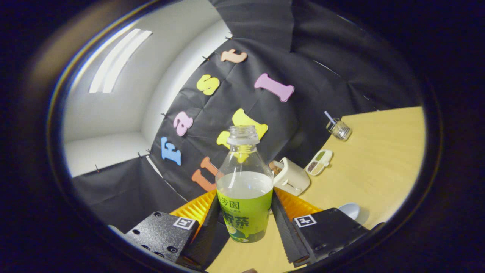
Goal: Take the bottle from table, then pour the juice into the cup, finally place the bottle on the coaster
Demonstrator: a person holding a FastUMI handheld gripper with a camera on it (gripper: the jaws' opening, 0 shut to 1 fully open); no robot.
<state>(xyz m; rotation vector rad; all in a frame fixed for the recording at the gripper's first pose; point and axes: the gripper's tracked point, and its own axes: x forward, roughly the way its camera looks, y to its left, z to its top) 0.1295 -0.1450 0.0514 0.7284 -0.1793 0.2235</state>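
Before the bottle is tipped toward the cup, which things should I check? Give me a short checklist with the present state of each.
1. Grip: both fingers press the sides of the bottle at its green label: ok.
2. Cap: the bottle's mouth is open, no cap on it: ok.
3. Juice level: liquid reaches about the top of the label, well below the neck: ok.
4. Cup: the cream cup stands just beyond the bottle on the table, mouth turned this way: ok.
5. Bottle lifted off the table: cannot tell.
6. Coaster position: cannot tell.
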